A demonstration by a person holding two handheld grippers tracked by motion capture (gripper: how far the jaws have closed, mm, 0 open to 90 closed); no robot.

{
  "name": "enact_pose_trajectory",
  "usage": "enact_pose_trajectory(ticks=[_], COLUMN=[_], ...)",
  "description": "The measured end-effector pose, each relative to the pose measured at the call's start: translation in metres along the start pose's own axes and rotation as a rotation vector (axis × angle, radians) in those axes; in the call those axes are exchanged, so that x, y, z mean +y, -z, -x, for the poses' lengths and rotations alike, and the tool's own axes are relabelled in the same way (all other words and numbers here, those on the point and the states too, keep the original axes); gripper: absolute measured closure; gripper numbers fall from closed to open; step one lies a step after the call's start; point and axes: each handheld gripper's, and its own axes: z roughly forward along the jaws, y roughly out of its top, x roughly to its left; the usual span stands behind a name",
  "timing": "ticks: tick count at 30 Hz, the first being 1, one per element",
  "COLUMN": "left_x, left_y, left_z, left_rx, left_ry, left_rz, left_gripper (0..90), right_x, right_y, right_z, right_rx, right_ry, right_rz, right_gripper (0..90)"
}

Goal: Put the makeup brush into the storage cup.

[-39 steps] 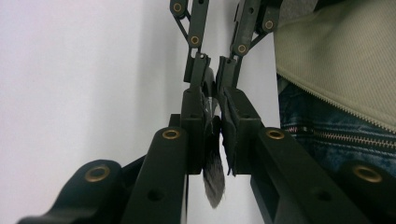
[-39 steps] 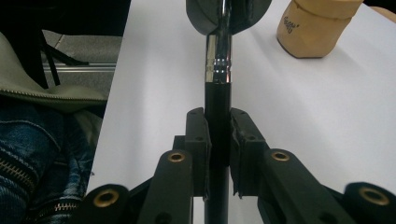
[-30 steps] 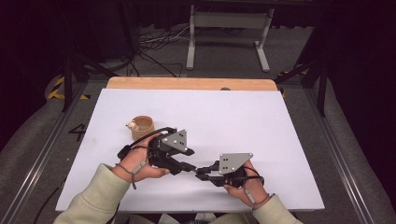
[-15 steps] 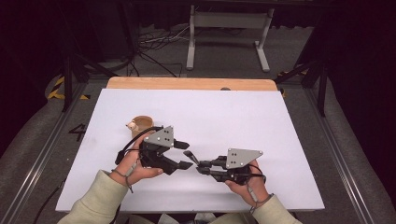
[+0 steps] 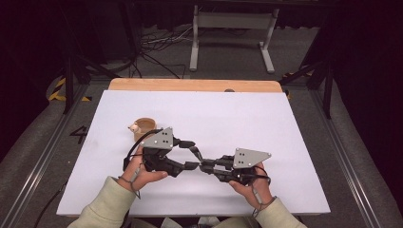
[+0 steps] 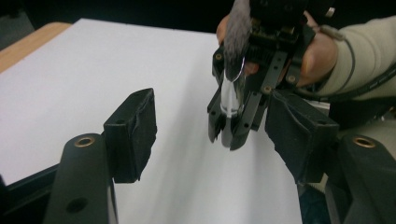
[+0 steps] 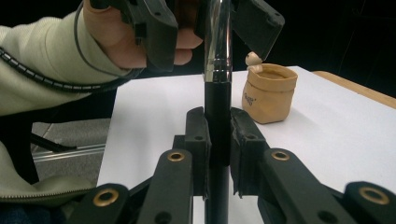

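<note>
Brush handle (image 7: 217,116) (black) — jaws clamped

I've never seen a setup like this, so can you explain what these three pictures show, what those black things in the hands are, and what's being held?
A person sits at a white table, holding a hand-operated two-jaw gripper in each hand. One picture looks down from above; the other two come from cameras riding on each gripper. The right gripper is shut on a makeup brush with a black handle and shiny metal collar. The left gripper is open, its jaws on either side of the brush's bristle end. A small tan pouch stands on the table beyond the left gripper.
</note>
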Motion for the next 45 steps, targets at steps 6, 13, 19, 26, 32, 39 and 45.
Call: enact_pose_trajectory(ticks=[6,13,19,26,32,39,45], left_x=[-0.003,-0.007,-0.013,-0.018,-0.021,-0.025,-0.025], left_y=[-0.004,-0.006,-0.013,-0.017,-0.019,-0.023,-0.023], left_z=[0.001,0.001,-0.001,-0.001,0.000,0.001,0.000], left_rx=[-0.024,-0.011,0.004,0.031,0.034,0.014,0.009], left_ry=[-0.004,-0.001,0.023,0.008,0.023,-0.003,0.000], left_rz=[0.085,0.142,0.139,0.178,0.220,0.213,0.196], left_gripper=[34.4,34.6,33.4,36.2,45.3,62.9,74.5], right_x=[-0.001,-0.002,-0.004,-0.006,-0.008,-0.008,-0.009], right_y=[-0.002,-0.004,-0.005,-0.006,-0.006,-0.006,-0.006], right_z=[0.000,0.000,0.001,0.002,0.003,0.003,0.003], right_rx=[-0.004,-0.014,-0.026,-0.041,-0.053,-0.055,-0.054], right_ry=[-0.006,-0.006,-0.014,-0.025,-0.037,-0.037,-0.037], right_rz=[0.011,0.021,0.029,0.041,0.042,0.044,0.038], right_gripper=[79.6,79.6,79.6,79.6,79.5,79.5,79.4])
